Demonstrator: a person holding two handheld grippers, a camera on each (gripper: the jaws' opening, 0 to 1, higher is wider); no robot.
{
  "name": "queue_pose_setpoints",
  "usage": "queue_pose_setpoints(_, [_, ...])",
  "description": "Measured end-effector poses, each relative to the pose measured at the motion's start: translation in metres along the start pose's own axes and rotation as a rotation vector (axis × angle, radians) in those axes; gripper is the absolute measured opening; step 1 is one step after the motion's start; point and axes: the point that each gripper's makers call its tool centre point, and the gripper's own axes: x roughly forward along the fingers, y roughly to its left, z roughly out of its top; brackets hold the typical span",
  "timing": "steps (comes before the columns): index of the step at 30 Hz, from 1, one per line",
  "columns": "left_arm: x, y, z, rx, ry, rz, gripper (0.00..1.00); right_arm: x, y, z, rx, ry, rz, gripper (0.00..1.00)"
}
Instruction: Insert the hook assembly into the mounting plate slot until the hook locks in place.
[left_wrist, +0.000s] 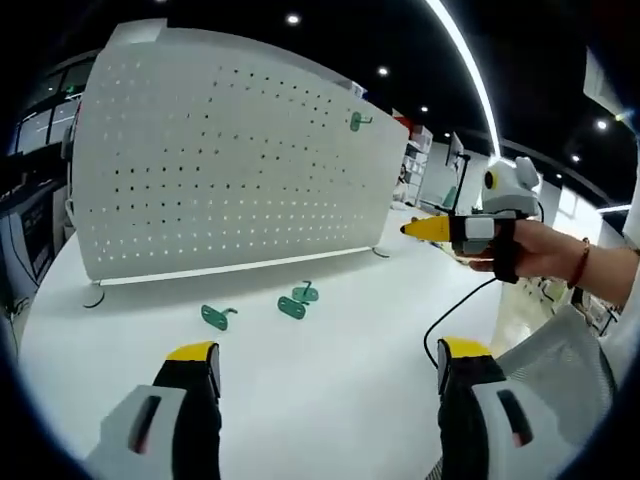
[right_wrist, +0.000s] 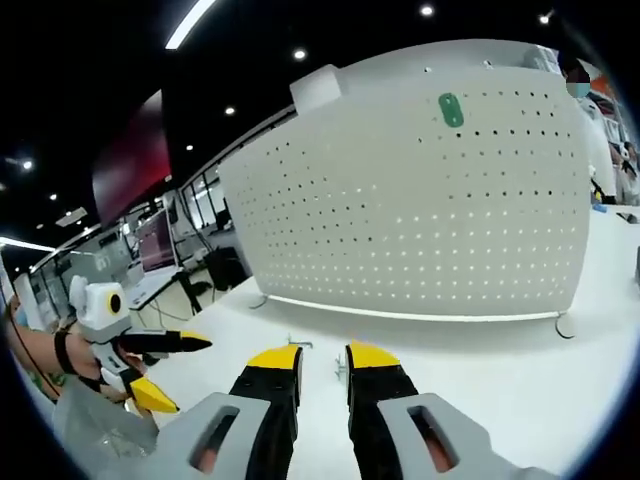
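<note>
A white perforated mounting plate (left_wrist: 230, 170) (right_wrist: 420, 200) stands upright on the white table. One green hook (left_wrist: 358, 121) (right_wrist: 451, 109) hangs near its top corner. Three more green hooks lie on the table in front of the plate: one on the left (left_wrist: 215, 317) and two close together (left_wrist: 291, 307) (left_wrist: 306, 293). My left gripper (left_wrist: 328, 352) is open wide, low over the table and short of the hooks, holding nothing; it also appears at the left of the right gripper view (right_wrist: 165, 368). My right gripper (right_wrist: 323, 357) (left_wrist: 425, 229) hovers off to the side with its jaws almost together, nothing between them.
The plate rests on small wire feet (left_wrist: 93, 298) (right_wrist: 567, 325). A black cable (left_wrist: 450, 310) trails from the right gripper over the table. A person's hand (left_wrist: 545, 250) holds that gripper. Desks and monitors (right_wrist: 160, 245) stand beyond the table edge.
</note>
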Motion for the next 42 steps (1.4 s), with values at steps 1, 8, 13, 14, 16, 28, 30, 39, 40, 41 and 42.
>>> queue_pose_setpoints(1, [0.0, 0.0, -0.001, -0.001, 0.002, -0.001, 0.92, 0.002, 0.0, -0.001, -0.001, 0.004, 0.002, 0.17])
queue_pose_setpoints(8, [-0.001, -0.001, -0.004, 0.014, 0.007, -0.003, 0.93, 0.016, 0.0, -0.007, -0.039, 0.046, 0.011, 0.17])
queue_pose_setpoints(13, [-0.002, -0.003, -0.001, 0.027, -0.004, -0.008, 0.95, 0.026, -0.004, -0.015, -0.085, 0.088, 0.0, 0.18])
queue_pose_setpoints(14, [-0.002, -0.005, 0.0, 0.032, -0.009, -0.011, 0.95, 0.028, -0.004, -0.017, -0.088, 0.101, 0.002, 0.18])
queue_pose_setpoints(16, [-0.003, -0.007, 0.002, 0.039, -0.015, -0.016, 0.95, 0.031, -0.005, -0.021, -0.118, 0.128, 0.005, 0.19])
queue_pose_setpoints(28, [-0.009, -0.009, 0.018, 0.064, -0.07, -0.008, 0.96, 0.054, -0.012, -0.032, -0.23, 0.251, 0.004, 0.22])
queue_pose_setpoints(30, [-0.011, -0.008, 0.022, 0.07, -0.082, -0.002, 0.96, 0.059, -0.013, -0.033, -0.257, 0.263, -0.003, 0.22])
queue_pose_setpoints(39, [-0.017, -0.007, 0.026, 0.094, -0.101, 0.015, 0.96, 0.077, -0.025, -0.043, -0.347, 0.378, -0.016, 0.21])
queue_pose_setpoints(40, [-0.018, -0.007, 0.026, 0.096, -0.102, 0.016, 0.96, 0.079, -0.025, -0.043, -0.354, 0.379, -0.015, 0.2])
queue_pose_setpoints(41, [-0.019, -0.007, 0.026, 0.097, -0.102, 0.016, 0.96, 0.081, -0.026, -0.043, -0.364, 0.384, -0.016, 0.2])
queue_pose_setpoints(42, [-0.019, -0.007, 0.026, 0.097, -0.103, 0.015, 0.96, 0.083, -0.027, -0.043, -0.372, 0.393, -0.014, 0.2])
